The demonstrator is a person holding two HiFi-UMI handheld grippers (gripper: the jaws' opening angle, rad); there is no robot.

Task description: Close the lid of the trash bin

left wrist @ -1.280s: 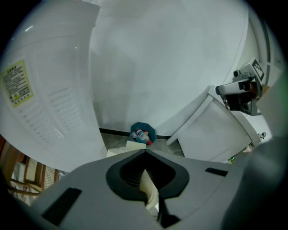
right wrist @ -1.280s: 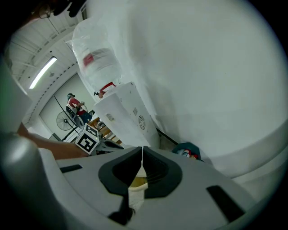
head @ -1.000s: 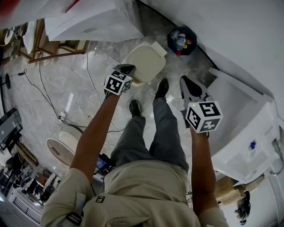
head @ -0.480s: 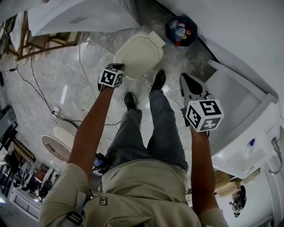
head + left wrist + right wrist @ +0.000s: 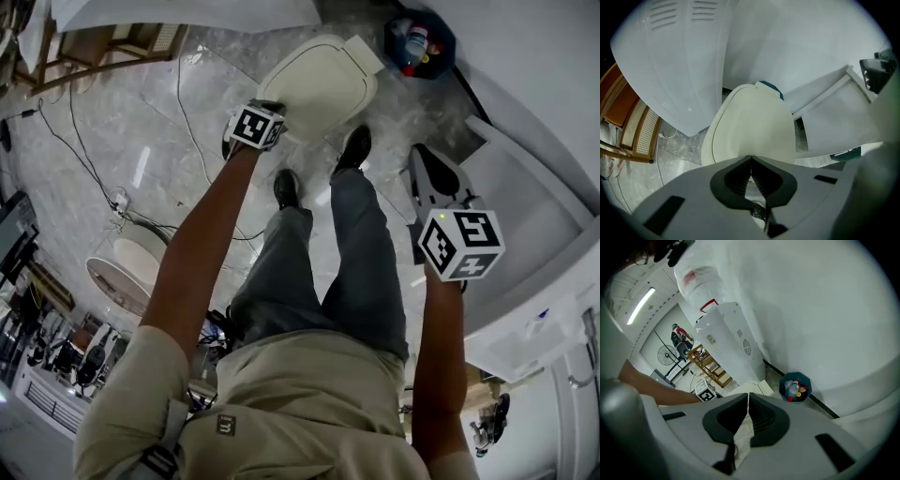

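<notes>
My left gripper (image 5: 751, 158) has its jaws pressed together with nothing between them, and in the left gripper view their tips sit right at the near edge of the cream lid (image 5: 754, 122), which fills the space straight ahead at 12 o'clock. My right gripper (image 5: 748, 397) is likewise closed on nothing, hanging in the air off to the side at about 3 o'clock in the head view, well apart from the bin and taking no part. The trash bin (image 5: 314, 84) stands on the marble floor at 12 o'clock in the head view, just beyond the person's shoes (image 5: 354, 148), with a blue tub of bottles (image 5: 419, 42) near it at 2 o'clock by the wall. I judge the job nearly finished: the lid lies flat, face up, over the bin's mouth, and I see no open gap into the bin, though I cannot tell whether it is fully seated. What may be left is a last press on the front edge, then lifting away. The lid's long axis runs from 8 o'clock, at the front edge by my left gripper, to 2 o'clock, at the hinge tab by the wall.
</notes>
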